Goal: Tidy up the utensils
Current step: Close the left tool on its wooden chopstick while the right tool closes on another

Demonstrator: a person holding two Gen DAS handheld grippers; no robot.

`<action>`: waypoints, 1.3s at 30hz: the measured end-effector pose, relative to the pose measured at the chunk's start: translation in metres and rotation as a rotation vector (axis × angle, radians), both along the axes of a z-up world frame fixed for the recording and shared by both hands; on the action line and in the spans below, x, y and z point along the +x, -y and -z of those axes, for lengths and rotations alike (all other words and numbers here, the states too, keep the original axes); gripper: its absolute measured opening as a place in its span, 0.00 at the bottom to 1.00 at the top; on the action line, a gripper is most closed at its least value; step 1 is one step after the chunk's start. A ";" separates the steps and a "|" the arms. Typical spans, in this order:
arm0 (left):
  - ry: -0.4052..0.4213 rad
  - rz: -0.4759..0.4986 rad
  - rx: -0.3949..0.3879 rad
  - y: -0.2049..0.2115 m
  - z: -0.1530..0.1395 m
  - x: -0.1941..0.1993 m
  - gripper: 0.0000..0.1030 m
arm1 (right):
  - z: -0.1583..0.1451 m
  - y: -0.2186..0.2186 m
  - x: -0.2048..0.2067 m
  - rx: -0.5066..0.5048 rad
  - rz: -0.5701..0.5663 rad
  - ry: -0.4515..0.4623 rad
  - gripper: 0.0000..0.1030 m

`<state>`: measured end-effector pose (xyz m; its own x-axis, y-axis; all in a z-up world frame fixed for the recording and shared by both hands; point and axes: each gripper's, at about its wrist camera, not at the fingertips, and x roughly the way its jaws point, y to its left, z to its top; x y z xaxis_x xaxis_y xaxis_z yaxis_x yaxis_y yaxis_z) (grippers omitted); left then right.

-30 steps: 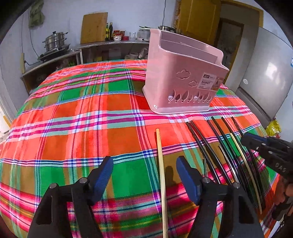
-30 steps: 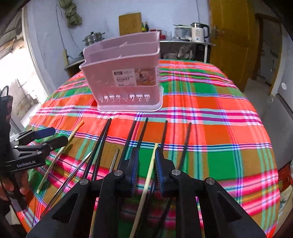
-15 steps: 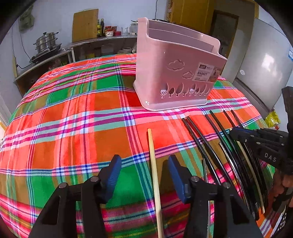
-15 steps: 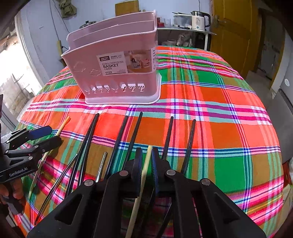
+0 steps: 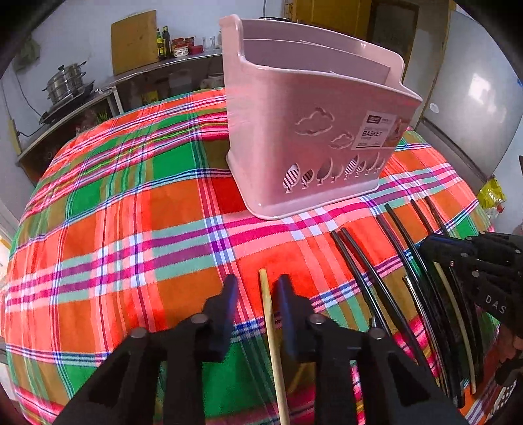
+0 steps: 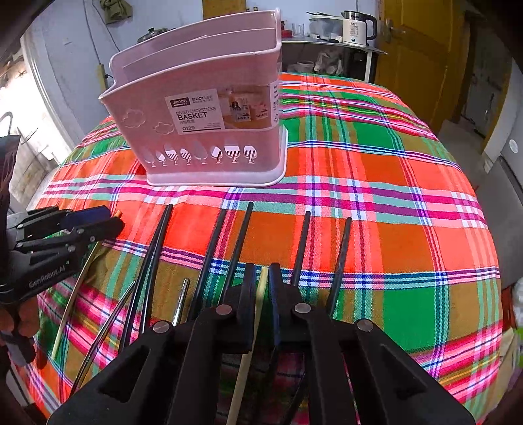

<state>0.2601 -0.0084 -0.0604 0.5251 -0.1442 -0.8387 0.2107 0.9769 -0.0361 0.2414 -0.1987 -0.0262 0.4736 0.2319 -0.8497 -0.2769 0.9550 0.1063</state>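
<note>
A pink divided chopstick basket [image 5: 313, 130] stands upright on the plaid tablecloth [image 5: 130, 229]; it also shows in the right wrist view [image 6: 209, 124]. My left gripper [image 5: 256, 291] straddles a wooden chopstick [image 5: 271, 330] lying on the cloth, with a small gap on each side. My right gripper [image 6: 261, 278] is shut on a pale chopstick [image 6: 251, 336]. Several black chopsticks [image 6: 228, 248] and a thin metal one [image 6: 181, 300] lie in a row in front of the basket.
The cloth drops off at the table's near and side edges. Each gripper shows in the other's view, the left one [image 6: 65, 235] at left and the right one [image 5: 474, 261] at right. A counter with pots [image 5: 65, 85] and a kettle [image 6: 356, 26] stand behind.
Both grippers moved forward toward the basket. The left gripper's fingers narrowed around the wooden chopstick. The right gripper closed from a small gap onto the pale chopstick.
</note>
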 end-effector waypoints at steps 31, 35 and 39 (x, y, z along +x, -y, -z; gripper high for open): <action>0.227 0.036 -0.099 -0.015 -0.160 -0.047 0.05 | -0.125 0.007 -0.031 0.090 -0.021 0.244 0.05; 0.243 0.035 -0.102 -0.015 -0.170 -0.052 0.05 | -0.140 0.008 -0.037 0.098 -0.017 0.282 0.05; 0.245 0.037 -0.116 -0.013 -0.178 -0.055 0.05 | -0.152 0.010 -0.042 0.105 -0.017 0.313 0.05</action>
<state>0.2054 0.0043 0.1175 0.7031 -0.2547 -0.6640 0.2621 0.9607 -0.0909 0.1989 -0.2089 0.1262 0.7034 0.3205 -0.6344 -0.3278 0.9383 0.1106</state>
